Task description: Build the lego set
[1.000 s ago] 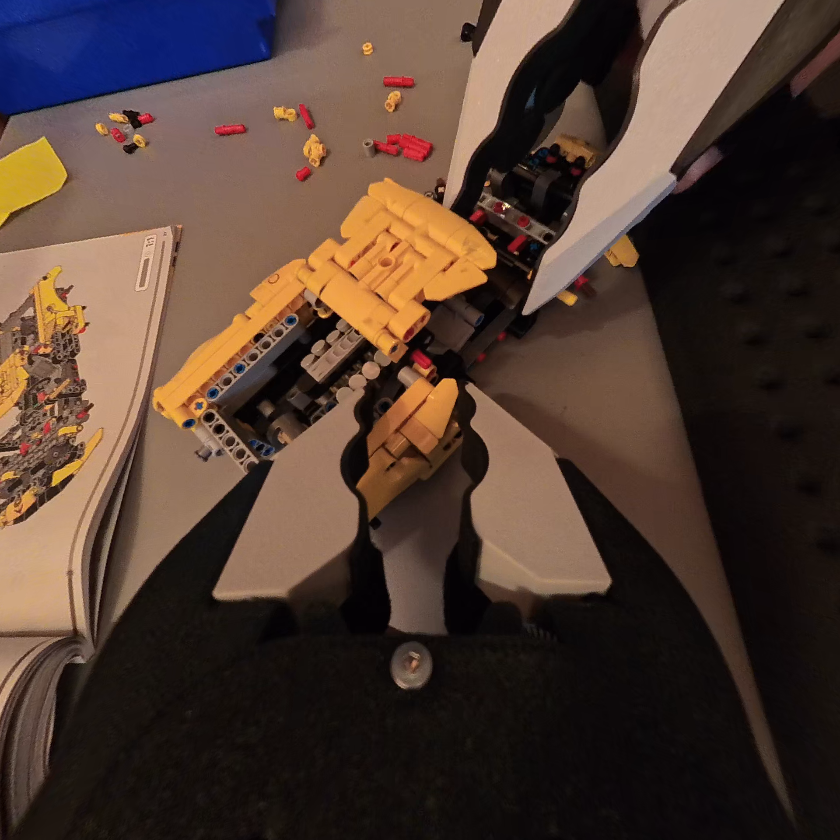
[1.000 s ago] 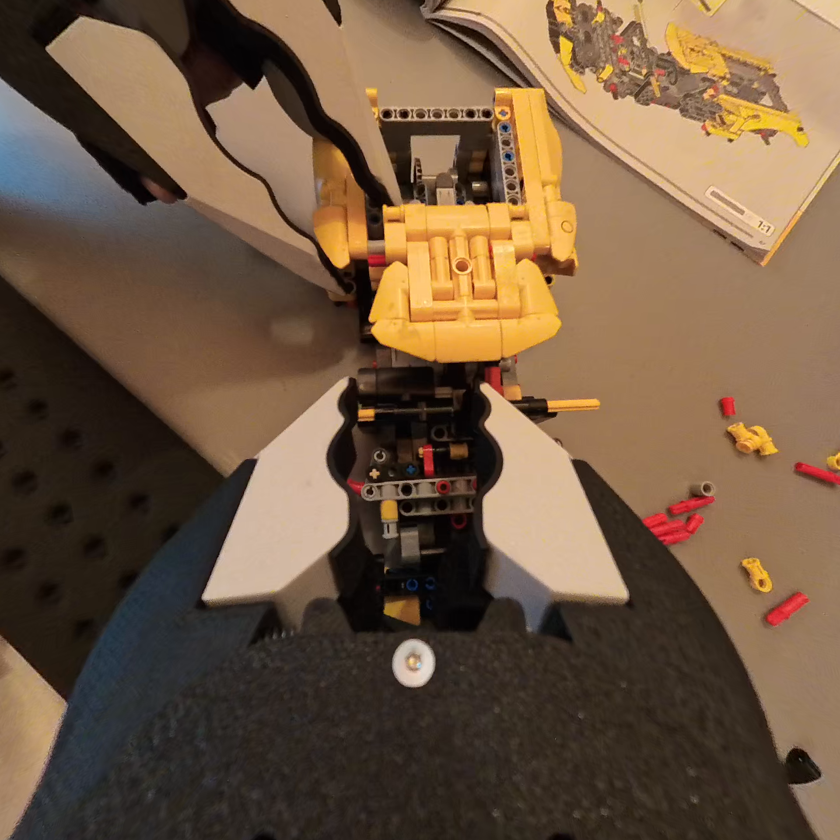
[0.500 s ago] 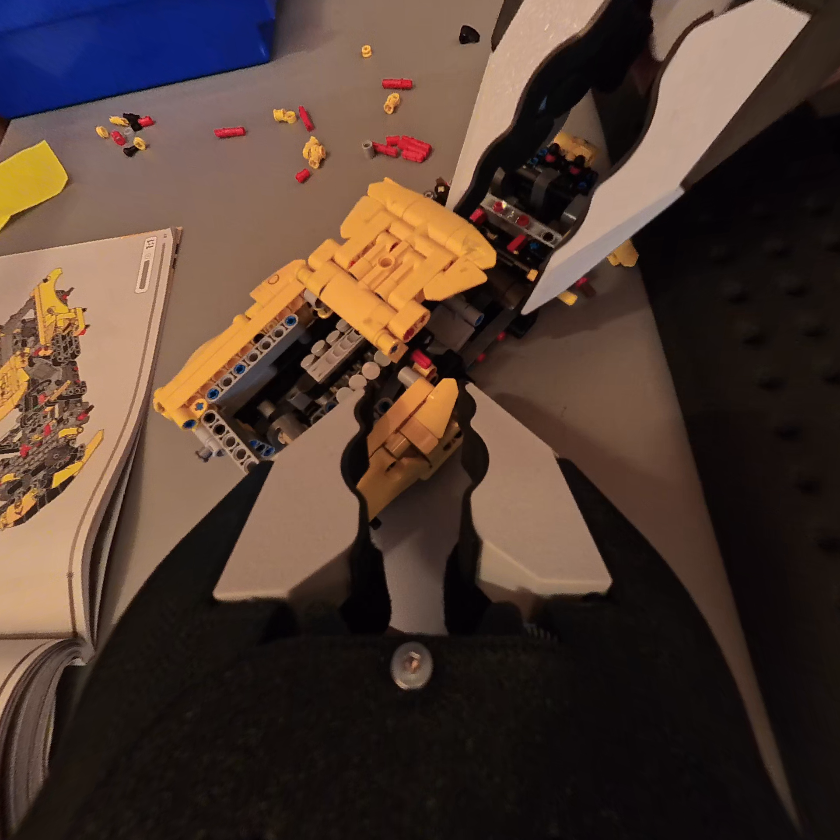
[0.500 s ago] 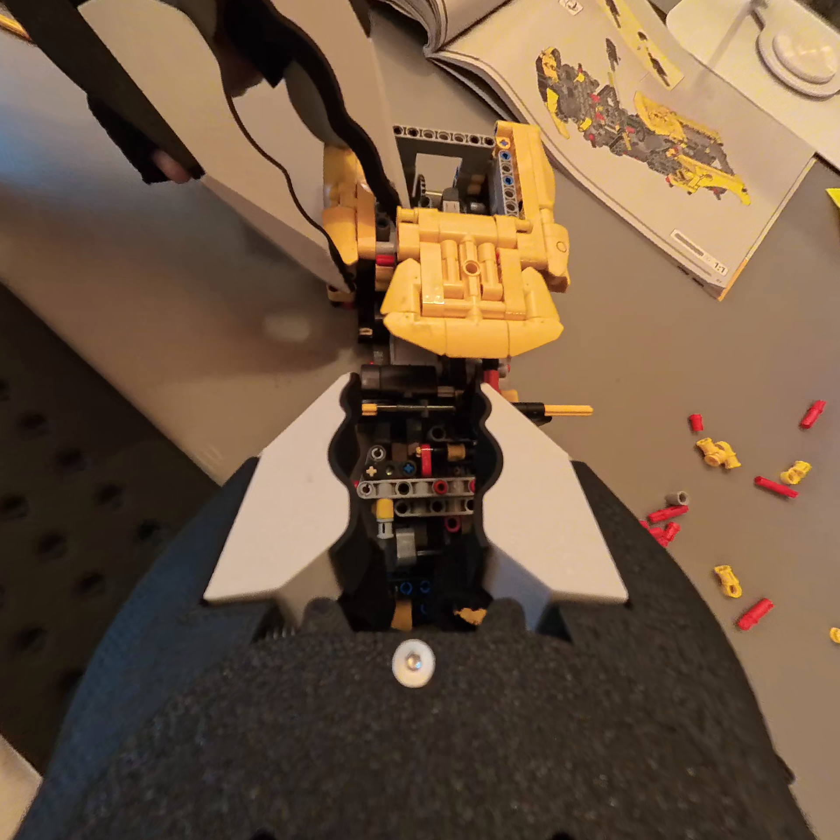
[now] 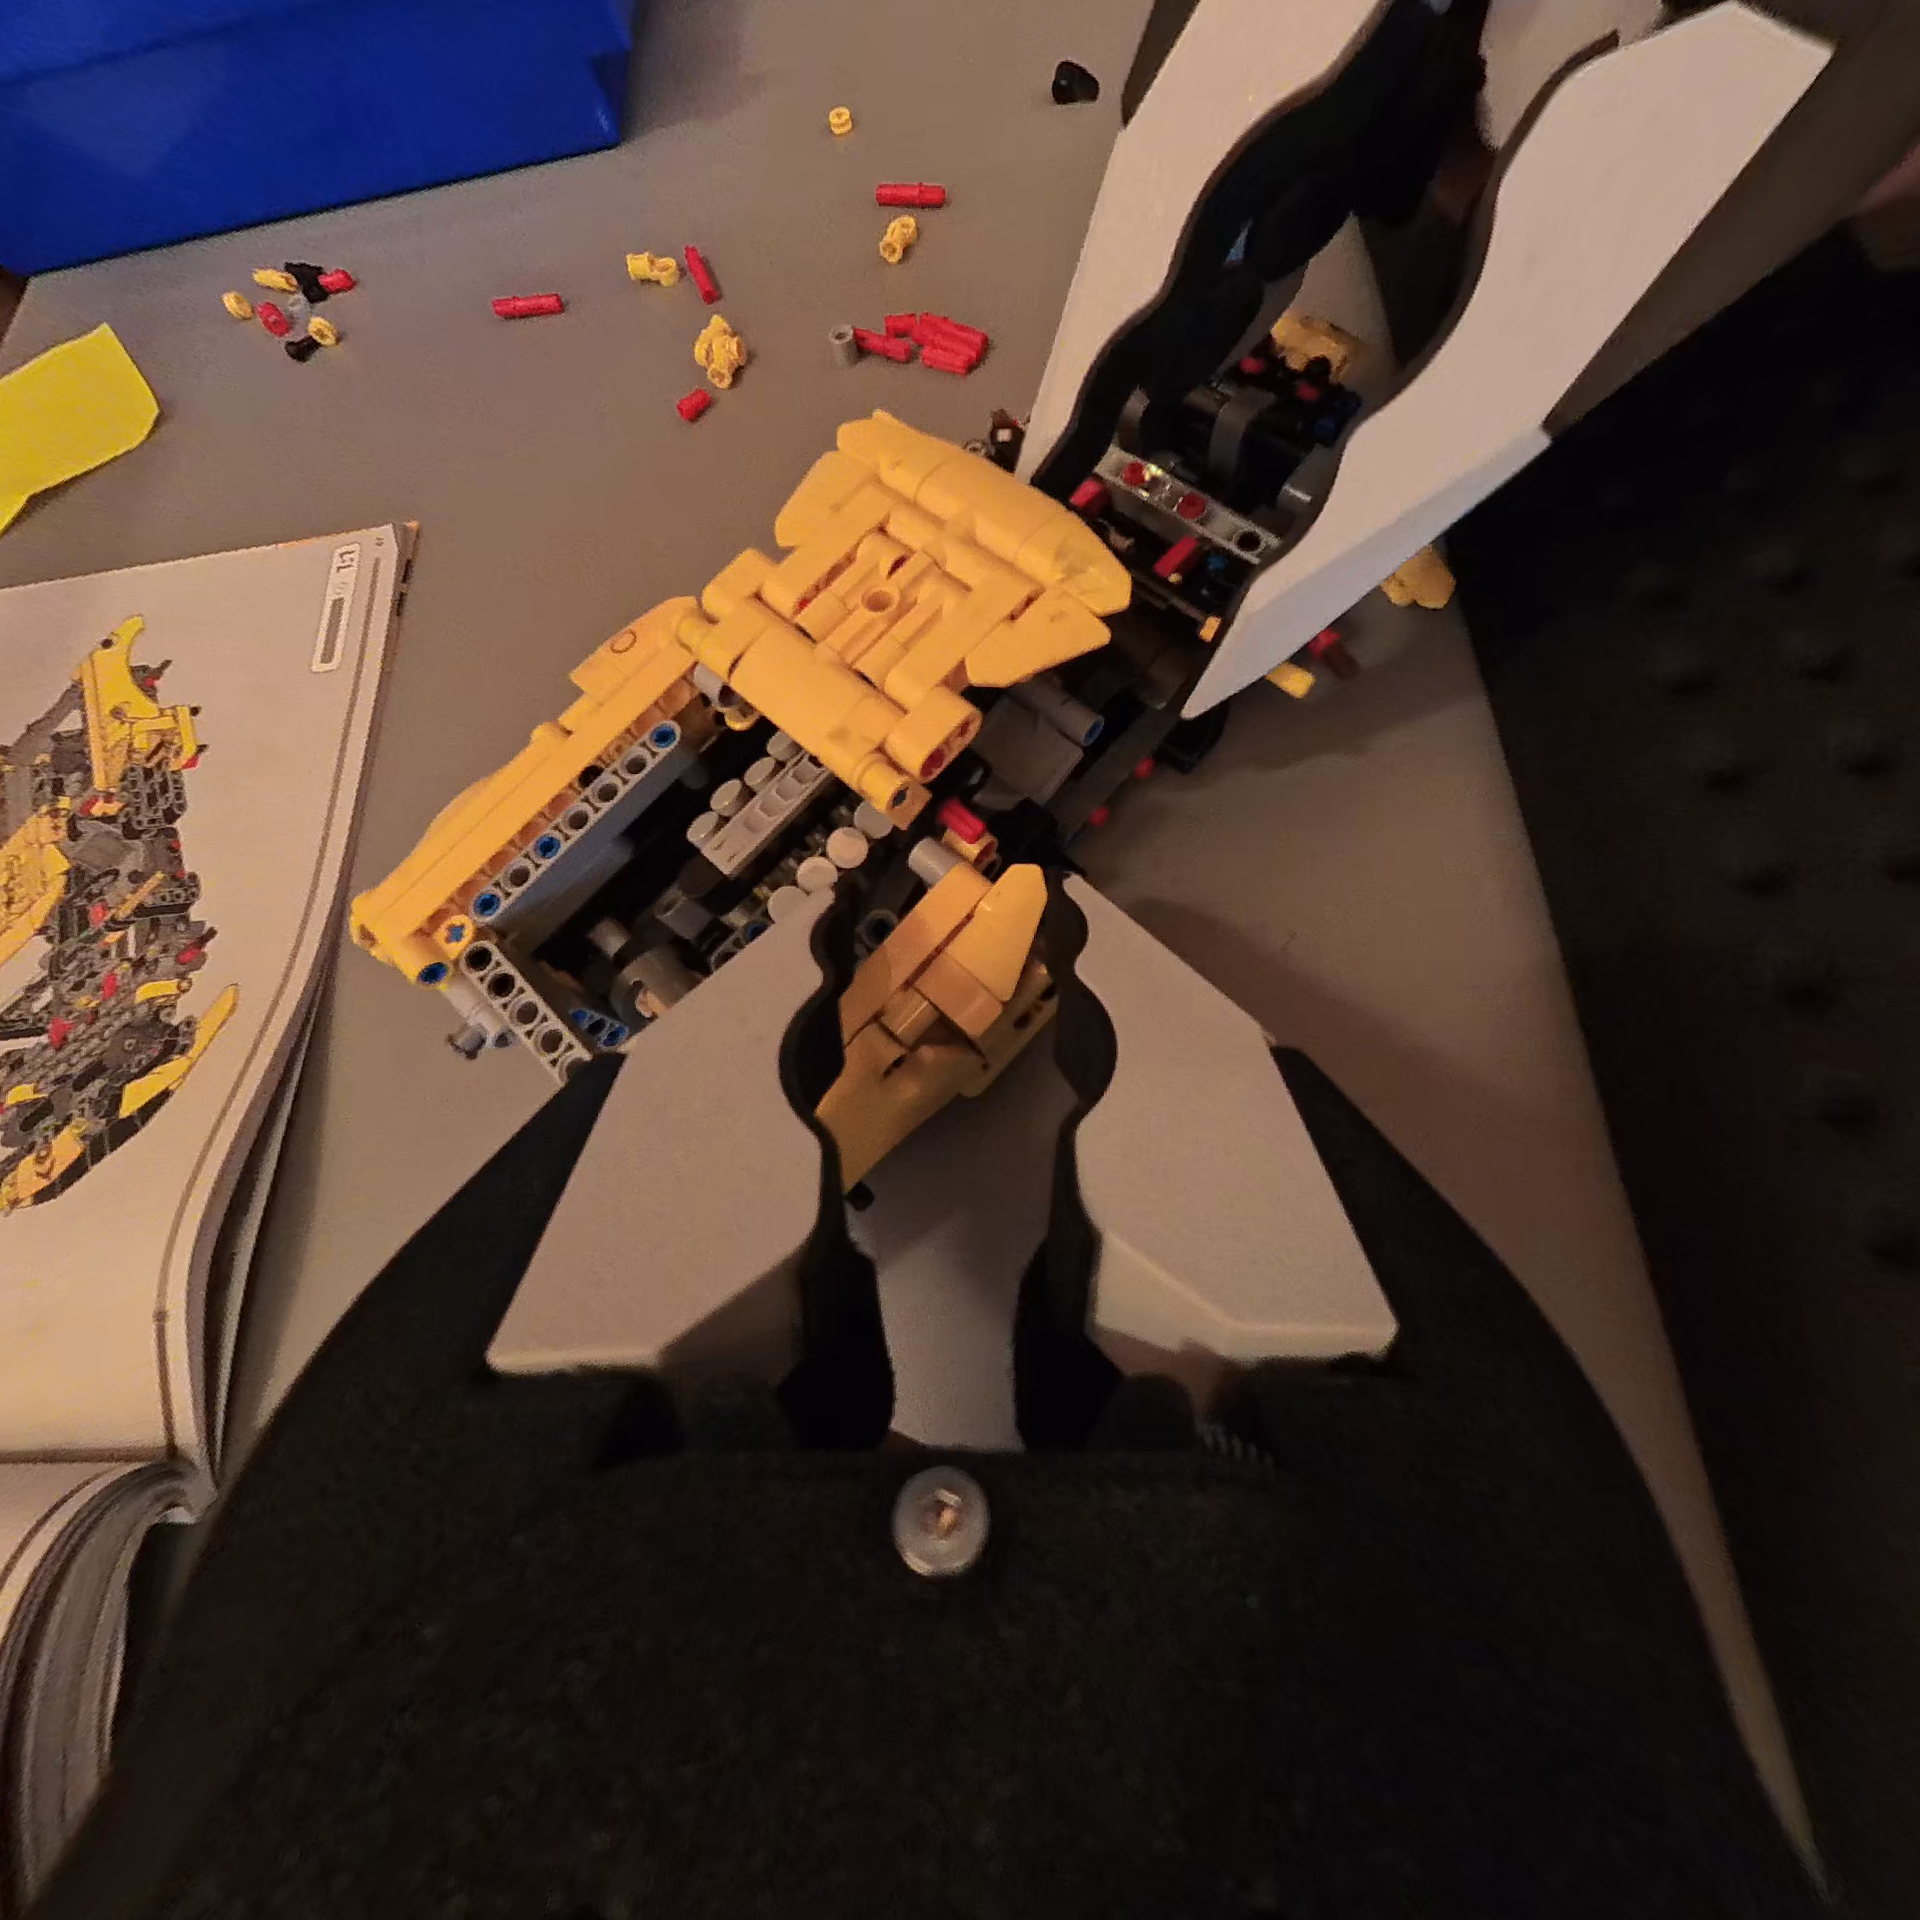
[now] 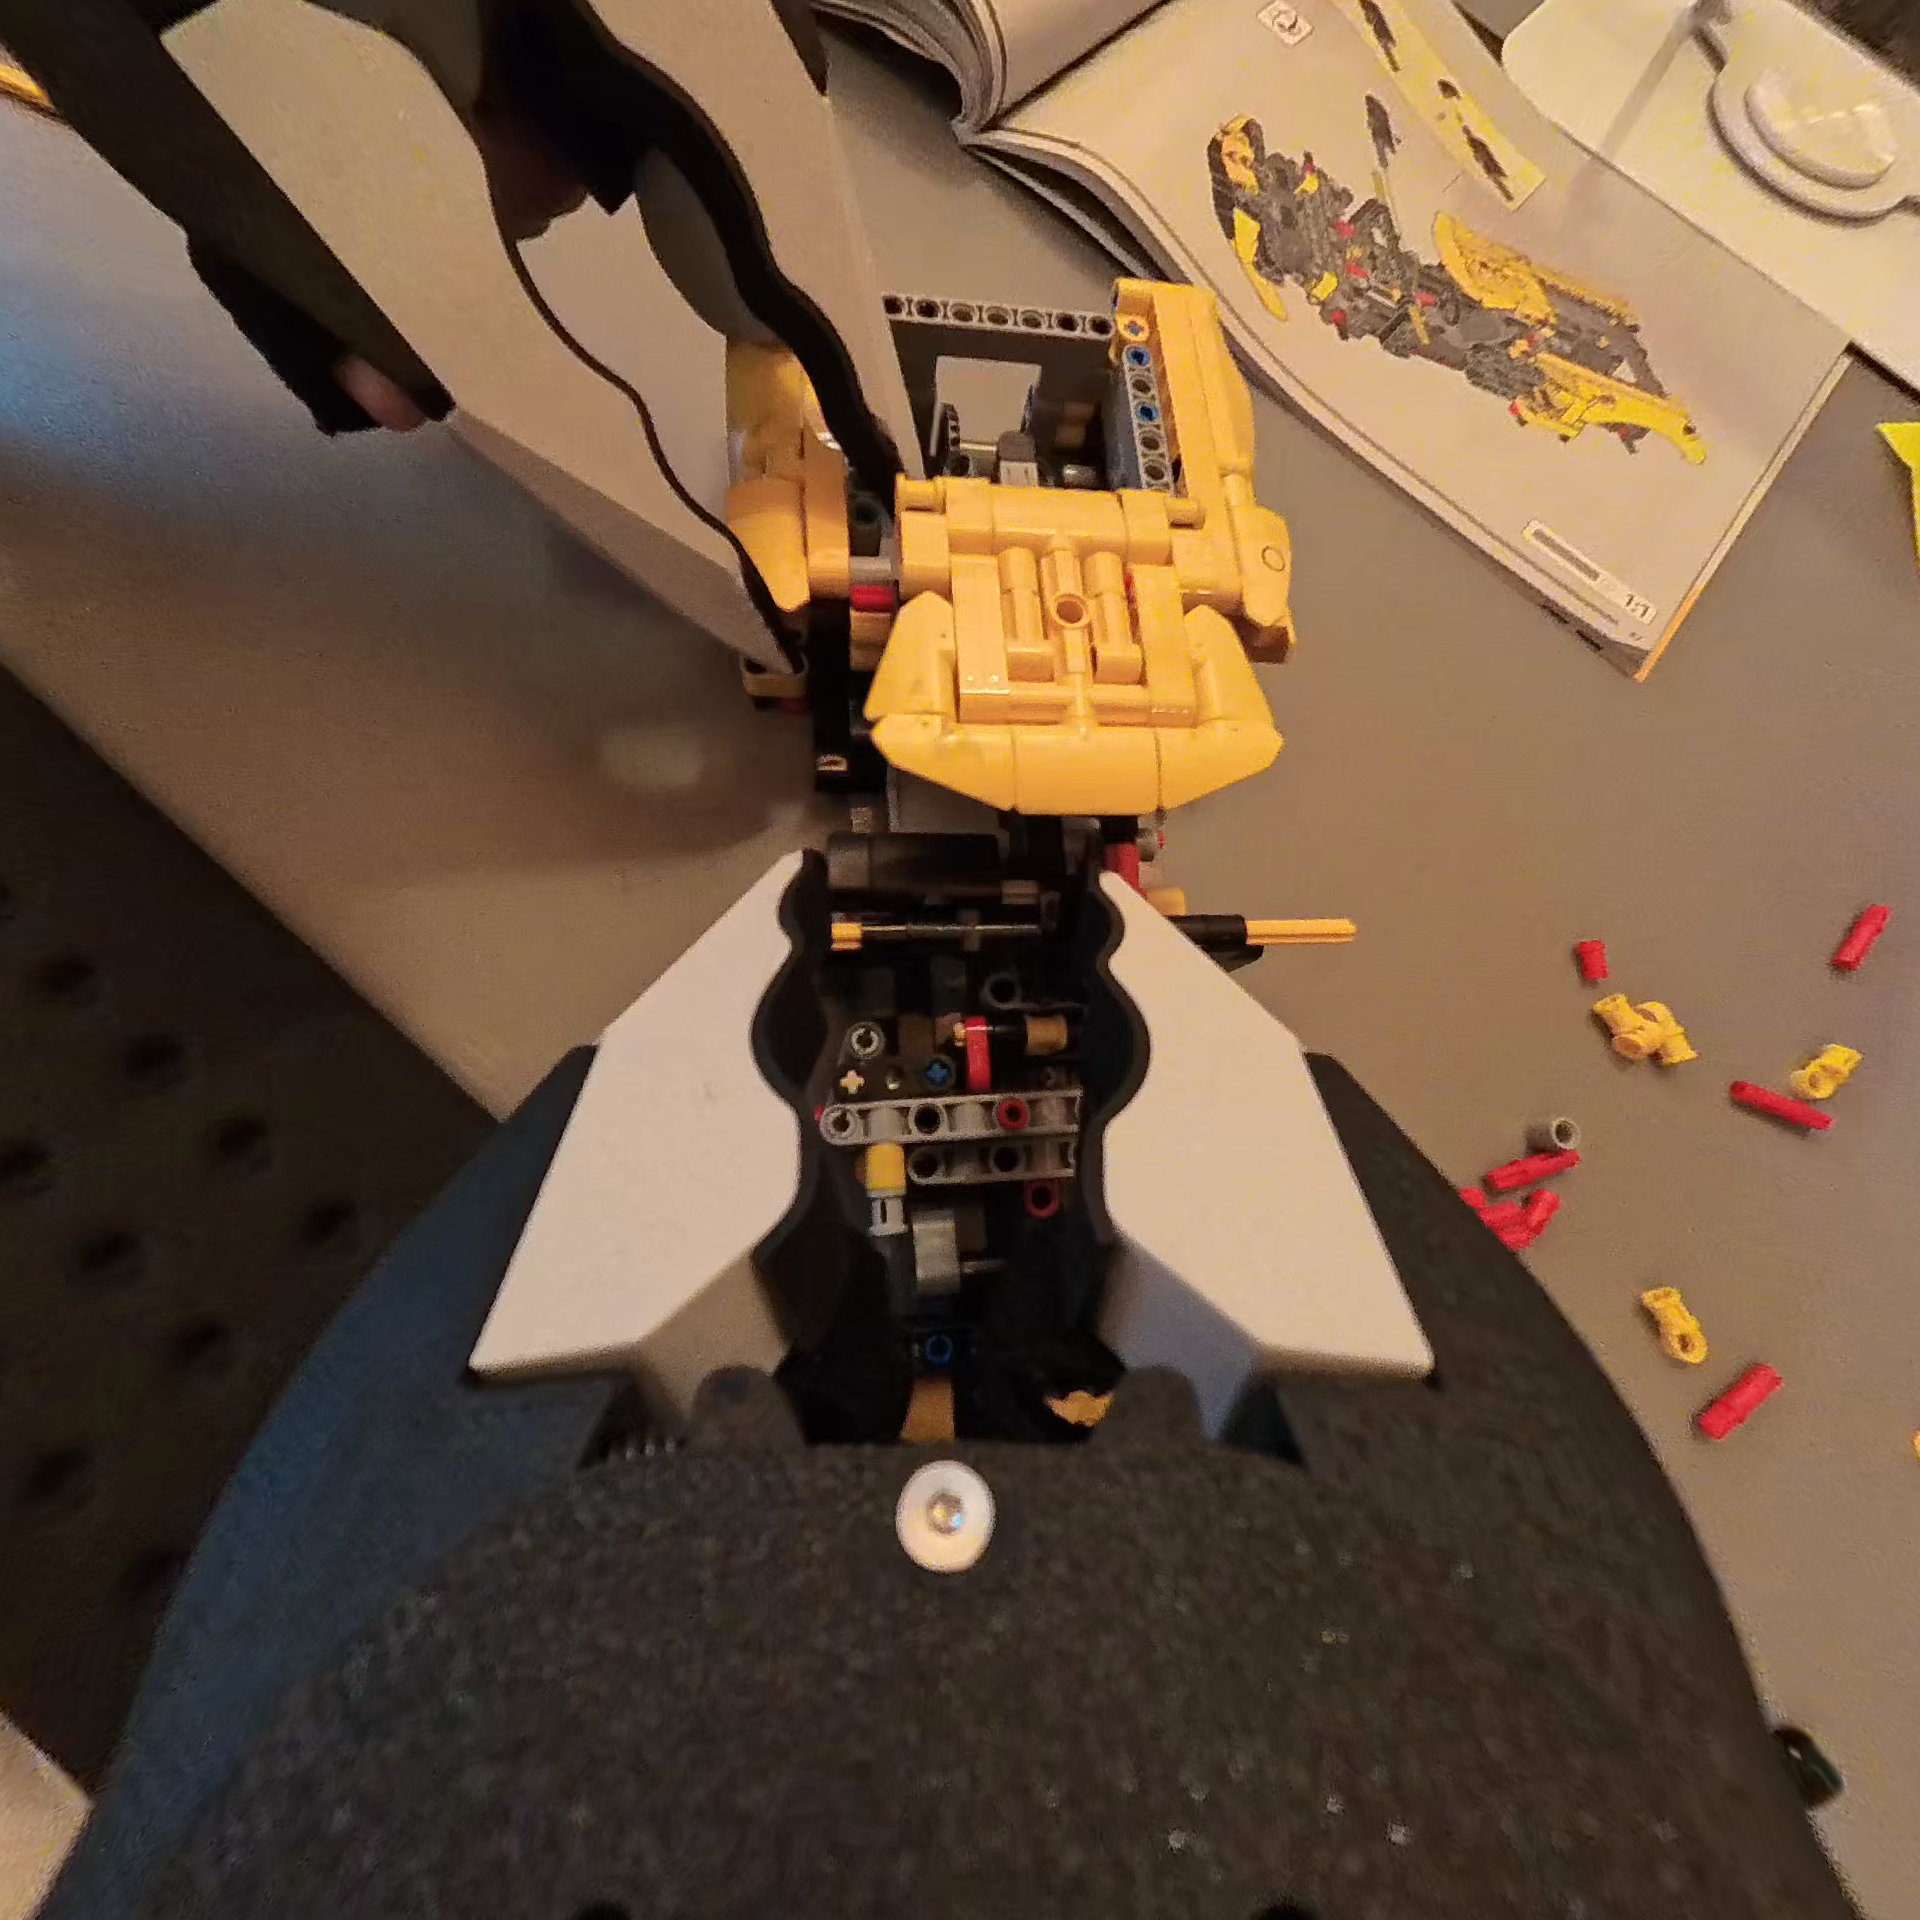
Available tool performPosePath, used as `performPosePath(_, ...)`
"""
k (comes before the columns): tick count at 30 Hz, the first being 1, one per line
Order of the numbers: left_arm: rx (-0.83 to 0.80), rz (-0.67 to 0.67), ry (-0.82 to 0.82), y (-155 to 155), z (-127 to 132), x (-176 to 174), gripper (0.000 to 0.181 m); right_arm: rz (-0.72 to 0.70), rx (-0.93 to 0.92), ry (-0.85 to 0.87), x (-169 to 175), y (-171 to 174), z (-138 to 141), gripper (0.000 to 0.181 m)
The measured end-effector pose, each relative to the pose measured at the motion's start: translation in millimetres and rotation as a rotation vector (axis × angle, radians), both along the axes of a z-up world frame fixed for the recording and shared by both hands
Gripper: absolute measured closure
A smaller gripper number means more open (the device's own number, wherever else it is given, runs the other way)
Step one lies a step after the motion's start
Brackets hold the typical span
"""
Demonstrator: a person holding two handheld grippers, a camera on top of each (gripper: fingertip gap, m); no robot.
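A half-built yellow, grey and black Lego vehicle model (image 5: 873, 665) lies on the grey table (image 5: 540, 488). My left gripper (image 5: 935, 904) is shut on the model's yellow side panel (image 5: 935, 1008) at its near side. My right gripper (image 6: 951, 873) is shut on the model's black and grey chassis end (image 6: 945, 1122). The model's yellow roof part (image 6: 1070, 644) lies just beyond the right fingertips. Each gripper also shows in the other's view: the right one (image 5: 1195, 520) at top right, the left one (image 6: 790, 499) at top left.
An open instruction booklet (image 5: 156, 935) lies left of the model; it also shows in the right wrist view (image 6: 1455, 260). Loose red and yellow pins (image 5: 914, 343) (image 6: 1662, 1143) are scattered behind. A blue box (image 5: 291, 104) stands at the back left. The table edge borders a dark perforated surface (image 5: 1714, 935).
The right wrist view has shifted a little, so more of the booklet shows. Both grippers keep their hold and the model has hardly moved.
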State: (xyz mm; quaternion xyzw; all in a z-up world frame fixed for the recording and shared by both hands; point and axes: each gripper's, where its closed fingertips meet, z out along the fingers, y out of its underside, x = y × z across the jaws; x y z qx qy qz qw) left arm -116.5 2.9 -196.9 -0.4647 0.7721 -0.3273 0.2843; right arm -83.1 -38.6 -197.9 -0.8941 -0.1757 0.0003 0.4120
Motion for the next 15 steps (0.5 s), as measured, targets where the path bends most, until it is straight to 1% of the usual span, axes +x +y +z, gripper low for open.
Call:
performPosePath(4, -0.004, -0.003, -0.003, 0, 0, 0, 0.145, 0.003, 0.015, 0.048, 0, -1, 1, 0.134)
performPosePath(7, -0.022, 0.008, -0.005, 1, 1, 0, 0.145, -0.027, 0.05, 0.141, 1, 2, 6, 0.134)
performPosePath(9, -0.028, 0.033, 0.002, 2, 3, 0, 0.145, -0.025, 0.035, 0.194, 1, 2, 3, 0.134)
performPosePath(10, -0.018, 0.075, -0.028, 3, 9, 1, 0.145, -0.019, 0.04, 0.211, 0, 2, 6, 0.133)
performPosePath(11, -0.024, 0.14, -0.085, 2, 19, 1, 0.149, 0.007, 0.034, 0.25, -4, 0, 10, 0.122)
performPosePath(12, -0.058, 0.201, -0.138, -3, 30, 0, 0.152, 0.017, 0.034, 0.295, -6, -1, 16, 0.103)
performPosePath(13, -0.116, 0.254, -0.181, -12, 40, -3, 0.153, 0.027, 0.04, 0.323, -3, -4, 23, 0.096)
performPosePath(14, -0.19, 0.306, -0.223, -23, 49, -5, 0.153, 0.051, 0.042, 0.343, 2, -8, 27, 0.103)
performPosePath(15, -0.278, 0.378, -0.247, -31, 54, -6, 0.156, 0.098, 0.032, 0.377, 7, -14, 30, 0.114)
